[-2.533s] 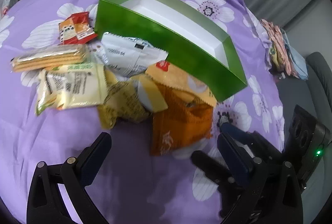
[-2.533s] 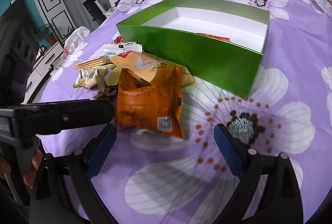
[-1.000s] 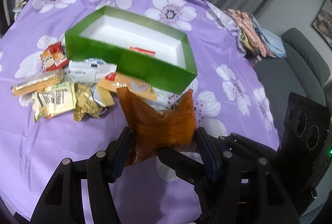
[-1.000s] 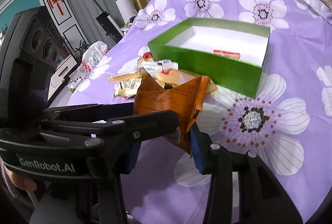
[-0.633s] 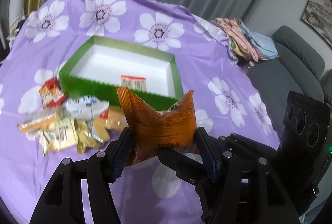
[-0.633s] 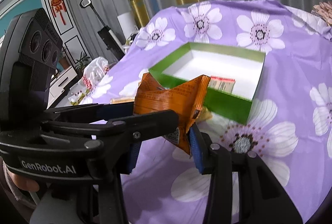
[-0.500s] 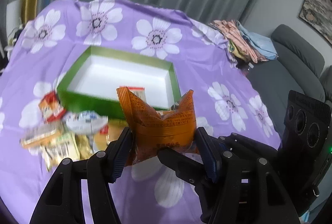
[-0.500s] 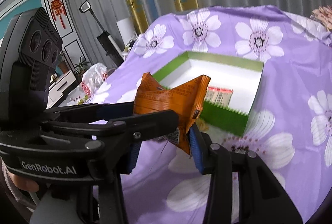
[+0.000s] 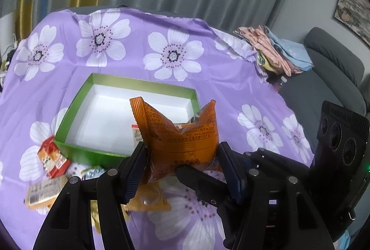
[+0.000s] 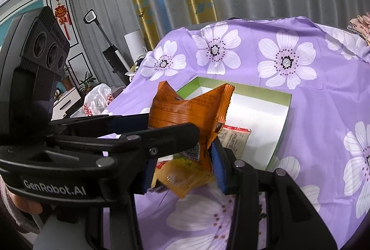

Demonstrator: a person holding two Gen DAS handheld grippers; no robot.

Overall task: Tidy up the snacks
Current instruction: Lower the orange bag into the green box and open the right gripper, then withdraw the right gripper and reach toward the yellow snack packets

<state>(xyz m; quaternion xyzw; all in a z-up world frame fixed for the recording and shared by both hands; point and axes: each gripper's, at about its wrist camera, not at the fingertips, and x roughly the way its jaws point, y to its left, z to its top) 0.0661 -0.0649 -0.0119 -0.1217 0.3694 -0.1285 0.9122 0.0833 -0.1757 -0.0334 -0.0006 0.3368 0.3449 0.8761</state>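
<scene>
Both tools tilt downward toward the green box point(image 9: 76, 108). On its left side, loose snack packets point(image 9: 53, 158) lie blurred on the purple cloth point(image 9: 226, 88). The left gripper point(image 9: 182, 169) and the right gripper point(image 10: 182, 171) both clamp the orange packet point(image 9: 182, 136), held above the box's near wall. It hides part of a small packet point(image 10: 234, 136) on the box floor. The remaining floor is bare white.

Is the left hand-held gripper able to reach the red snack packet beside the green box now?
Probably not yet: the left hand-held gripper is shut on the orange packet, also clamped by the right hand-held gripper. The red snack packet lies uncovered.
</scene>
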